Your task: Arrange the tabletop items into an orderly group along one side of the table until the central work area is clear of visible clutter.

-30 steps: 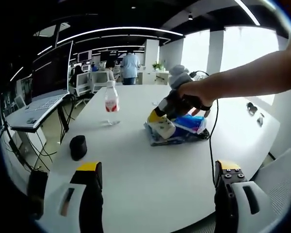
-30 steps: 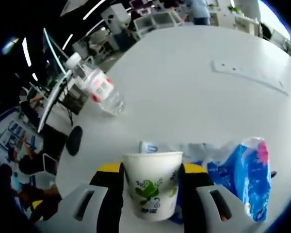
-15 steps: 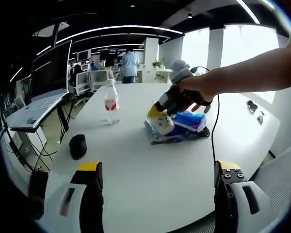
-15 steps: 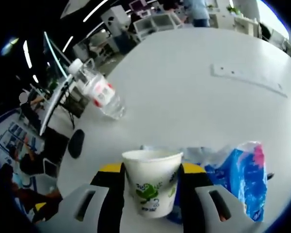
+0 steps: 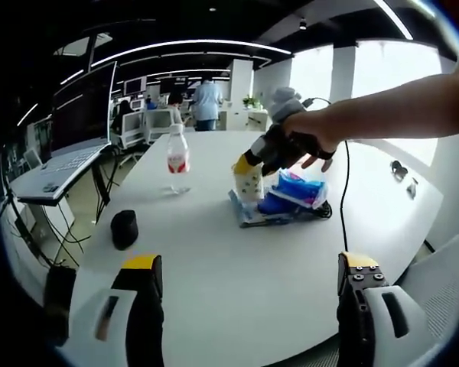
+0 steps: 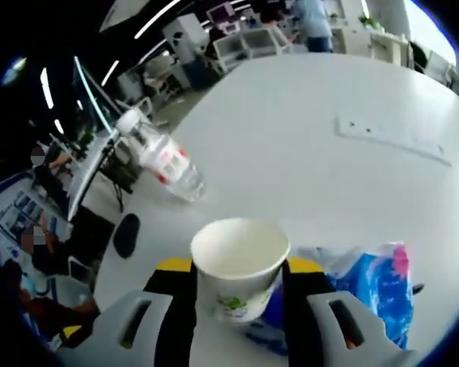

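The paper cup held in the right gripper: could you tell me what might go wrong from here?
1. The paper cup is thin-walled and clamped between the jaws of the right gripper; squeezing could crush it.
2. It hangs just above the blue tissue pack and flat items beneath; setting it on that uneven pile could tip it.
3. The cable trailing from the gripper could snag the pile.
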The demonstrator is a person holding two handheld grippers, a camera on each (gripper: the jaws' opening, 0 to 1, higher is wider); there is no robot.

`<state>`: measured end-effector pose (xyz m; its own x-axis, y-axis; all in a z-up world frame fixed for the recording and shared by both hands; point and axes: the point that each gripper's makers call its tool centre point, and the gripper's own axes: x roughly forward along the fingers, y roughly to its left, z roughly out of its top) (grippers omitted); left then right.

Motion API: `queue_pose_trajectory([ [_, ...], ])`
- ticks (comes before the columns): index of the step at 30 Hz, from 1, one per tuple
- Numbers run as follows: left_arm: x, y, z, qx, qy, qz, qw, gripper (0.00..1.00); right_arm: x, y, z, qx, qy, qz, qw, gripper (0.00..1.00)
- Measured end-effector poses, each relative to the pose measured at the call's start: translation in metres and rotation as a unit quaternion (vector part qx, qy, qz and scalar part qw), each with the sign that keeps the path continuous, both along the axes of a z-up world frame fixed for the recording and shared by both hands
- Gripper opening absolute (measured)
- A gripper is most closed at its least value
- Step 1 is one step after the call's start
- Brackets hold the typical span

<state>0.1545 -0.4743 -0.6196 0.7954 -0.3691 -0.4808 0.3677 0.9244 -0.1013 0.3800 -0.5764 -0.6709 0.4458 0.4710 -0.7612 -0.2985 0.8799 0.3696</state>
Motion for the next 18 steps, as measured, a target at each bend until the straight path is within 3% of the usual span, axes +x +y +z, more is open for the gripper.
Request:
queue_pose_trajectory([
  [18, 0.001, 0.004, 0.000, -0.002, -0.005, 0.007, 1.0000, 0.93, 0.006, 0.012, 0.017, 0.006, -0.010, -0.004, 0.9999, 0.41],
])
